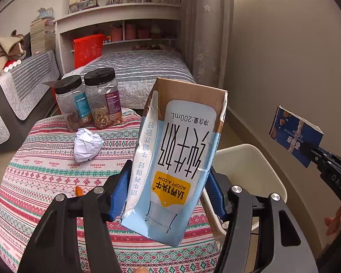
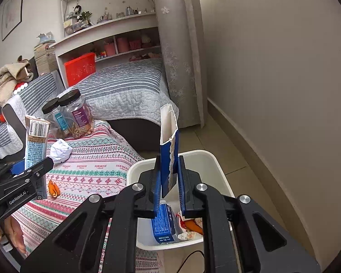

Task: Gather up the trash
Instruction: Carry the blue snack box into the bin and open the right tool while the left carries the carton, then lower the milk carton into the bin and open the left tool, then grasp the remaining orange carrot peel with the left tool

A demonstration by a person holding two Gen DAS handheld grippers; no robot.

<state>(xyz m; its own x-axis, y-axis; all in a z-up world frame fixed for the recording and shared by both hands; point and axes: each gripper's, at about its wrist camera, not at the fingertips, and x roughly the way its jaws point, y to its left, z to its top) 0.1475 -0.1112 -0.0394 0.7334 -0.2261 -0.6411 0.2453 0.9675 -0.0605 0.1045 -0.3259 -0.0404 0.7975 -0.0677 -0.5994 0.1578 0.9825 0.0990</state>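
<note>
Left wrist view: left tongs clamp one pale-blue milk carton, upside down, above the patterned-cloth counter. On the counter: two black-lidded plastic jars, one crumpled white paper ball, one orange scrap. White plastic bin beside the counter.

Right wrist view: right tongs pinch one flattened dark-blue cardboard box over the bin, which holds one blue packet and wrappers.
</note>
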